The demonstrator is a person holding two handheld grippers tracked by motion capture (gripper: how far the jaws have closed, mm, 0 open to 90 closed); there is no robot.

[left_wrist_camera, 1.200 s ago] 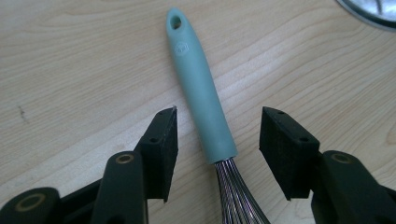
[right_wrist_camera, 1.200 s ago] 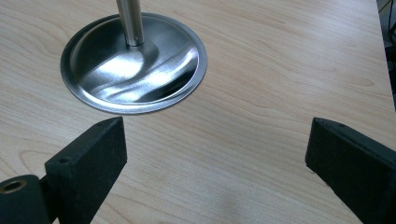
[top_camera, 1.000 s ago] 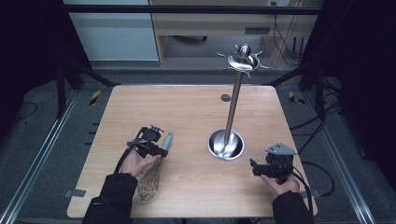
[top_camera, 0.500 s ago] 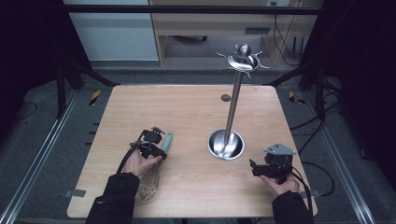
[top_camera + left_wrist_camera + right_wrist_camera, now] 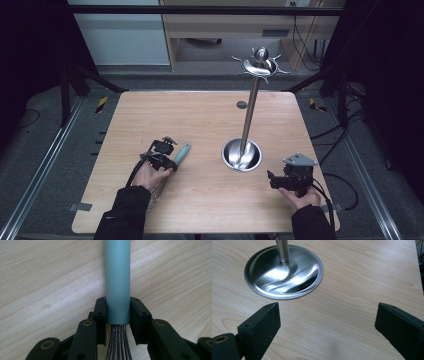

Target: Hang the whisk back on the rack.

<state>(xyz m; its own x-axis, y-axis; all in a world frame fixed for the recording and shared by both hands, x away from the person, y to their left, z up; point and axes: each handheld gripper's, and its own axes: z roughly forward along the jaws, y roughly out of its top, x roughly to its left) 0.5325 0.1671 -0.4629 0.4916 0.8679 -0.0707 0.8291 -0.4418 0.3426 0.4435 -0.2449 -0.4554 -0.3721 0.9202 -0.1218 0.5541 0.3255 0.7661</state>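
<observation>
The left hand-held gripper (image 5: 117, 322) is pinching the whisk (image 5: 117, 277) at the base of its teal handle, just above the wires, low over the table (image 5: 210, 120). The right hand-held gripper (image 5: 329, 322) is waiting with jaws spread wide, near the round base of the steel utensil stand (image 5: 242, 154). Judgement: the whisk is probably going to a hook at the stand's top; a level, firm lift is advisable, clearing the pole and avoiding twist in the grip.

Whisk (image 5: 117, 285) wires under left hand (image 5: 150, 175)
</observation>
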